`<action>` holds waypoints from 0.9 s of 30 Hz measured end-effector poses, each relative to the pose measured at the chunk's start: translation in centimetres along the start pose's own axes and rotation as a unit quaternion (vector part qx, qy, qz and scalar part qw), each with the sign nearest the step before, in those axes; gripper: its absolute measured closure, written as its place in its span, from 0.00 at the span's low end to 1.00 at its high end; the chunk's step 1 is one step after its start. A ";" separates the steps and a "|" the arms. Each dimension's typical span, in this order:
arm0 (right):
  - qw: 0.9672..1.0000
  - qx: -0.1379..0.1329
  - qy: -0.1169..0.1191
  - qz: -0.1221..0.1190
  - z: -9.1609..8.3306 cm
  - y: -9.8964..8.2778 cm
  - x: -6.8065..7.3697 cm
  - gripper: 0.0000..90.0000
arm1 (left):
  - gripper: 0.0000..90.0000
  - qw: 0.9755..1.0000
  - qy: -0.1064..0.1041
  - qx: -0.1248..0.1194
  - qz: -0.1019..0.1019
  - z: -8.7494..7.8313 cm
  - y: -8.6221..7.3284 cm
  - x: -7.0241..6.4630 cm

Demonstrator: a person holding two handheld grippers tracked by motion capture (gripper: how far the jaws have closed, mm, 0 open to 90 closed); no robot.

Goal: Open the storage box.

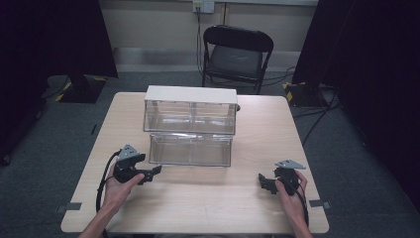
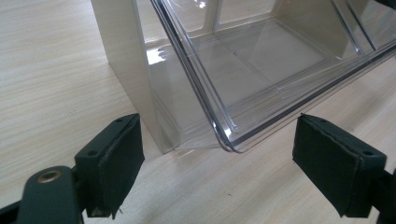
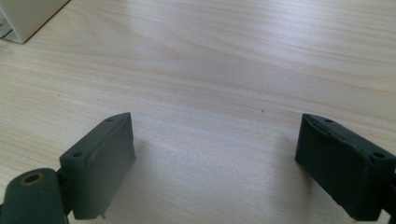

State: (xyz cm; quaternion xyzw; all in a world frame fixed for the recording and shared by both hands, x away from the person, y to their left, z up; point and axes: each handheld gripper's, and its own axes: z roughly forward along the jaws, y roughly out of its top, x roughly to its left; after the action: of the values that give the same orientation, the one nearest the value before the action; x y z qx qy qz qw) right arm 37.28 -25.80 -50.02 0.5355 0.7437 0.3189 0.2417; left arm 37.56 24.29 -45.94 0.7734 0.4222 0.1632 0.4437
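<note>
1. The lower clear drawer (image 1: 190, 149) is being kept pulled out of the cabinet (image 1: 190, 94) on the counter (image 1: 208, 206), and is empty.
2. The left tongs (image 1: 156, 171) are being held wide, just beside the drawer's corner, gripping nothing.
3. The right tongs (image 1: 261, 181) are being held wide, well apart from the drawer.
4. Judgement: the drawer is not yet being gripped.

Two black jaws rising from the bottom edge, one at 7 o'clock, the other at 4 o'clock, standing wide apart with nothing between them: right gripper (image 3: 215, 163) open over bare wood. Light wood-grain table (image 3: 224, 70) across the middle and top. Cream-coloured corner of a box (image 3: 25, 14) at 10 o'clock, well apart from the jaws.
</note>
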 end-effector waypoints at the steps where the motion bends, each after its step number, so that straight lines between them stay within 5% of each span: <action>1: 1.000 0.000 0.000 0.000 0.0 0.0 0.0 0.12 | 0.18 1.000 0.000 0.000 0.000 0.0 0.0 0.0; 27: 1.000 0.000 0.000 0.000 0.0 0.0 0.0 0.12 | 0.18 1.000 -0.013 -0.011 -0.005 -0.2 0.2 -0.2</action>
State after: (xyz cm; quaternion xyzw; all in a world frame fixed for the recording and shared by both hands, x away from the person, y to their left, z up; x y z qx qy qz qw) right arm 37.29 -25.80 -50.03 0.5357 0.7435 0.3190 0.2420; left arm 37.42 24.15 -45.65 0.7685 0.4187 0.1553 0.4583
